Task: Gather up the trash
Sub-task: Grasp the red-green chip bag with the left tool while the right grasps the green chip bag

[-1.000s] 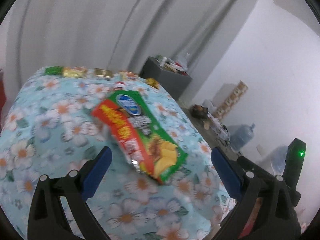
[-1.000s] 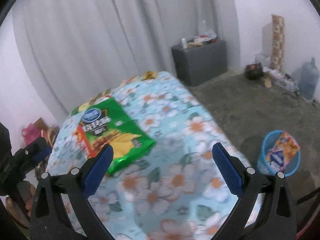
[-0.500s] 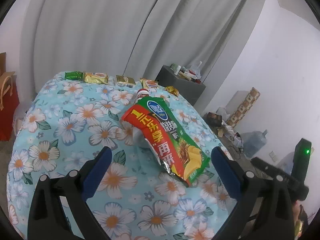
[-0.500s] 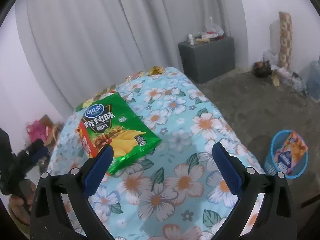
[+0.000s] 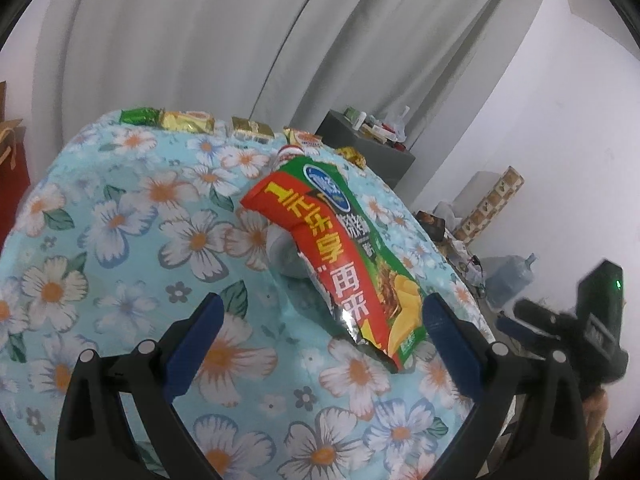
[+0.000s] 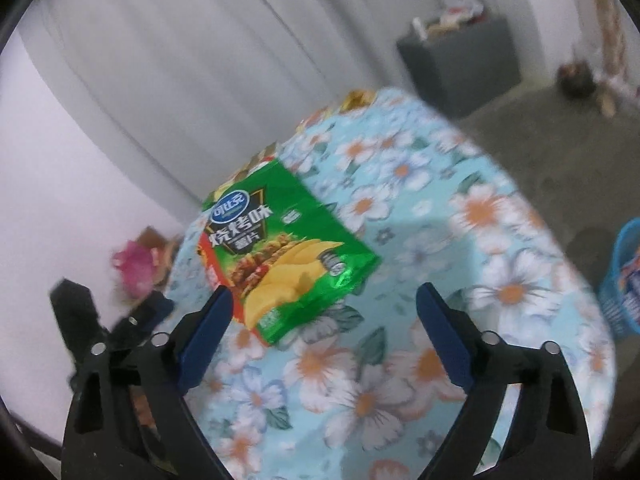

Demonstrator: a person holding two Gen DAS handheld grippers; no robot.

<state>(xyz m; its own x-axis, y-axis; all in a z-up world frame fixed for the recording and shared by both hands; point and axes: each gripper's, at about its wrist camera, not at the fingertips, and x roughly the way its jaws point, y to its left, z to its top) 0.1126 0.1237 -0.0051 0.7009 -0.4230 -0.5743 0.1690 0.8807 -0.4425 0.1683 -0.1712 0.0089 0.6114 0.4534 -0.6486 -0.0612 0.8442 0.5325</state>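
Observation:
A green and red chip bag (image 5: 344, 256) lies on the flowered tablecloth (image 5: 120, 240), propped on a clear bottle (image 5: 282, 252) under it. My left gripper (image 5: 322, 308) is open just above the cloth, and the bag's near end sits between its blue fingers without touching them. My right gripper (image 6: 324, 296) comes at the same chip bag (image 6: 280, 256) from the other side. Its jaws are wide and closing, with the bag's near corner between them and no pad on it. A blue bin (image 6: 624, 280) on the floor holds a snack bag.
Several small wrappers (image 5: 188, 120) line the table's far edge. A grey cabinet (image 5: 368, 148) stands by the curtain, and a water jug (image 5: 512, 276) and clutter lie on the floor to the right. A red bag (image 5: 12, 160) stands left of the table.
Both grippers have come down and closer to the chip bag, which now looks larger in both views. The right gripper swung towards the bag and its fingers narrowed a little.

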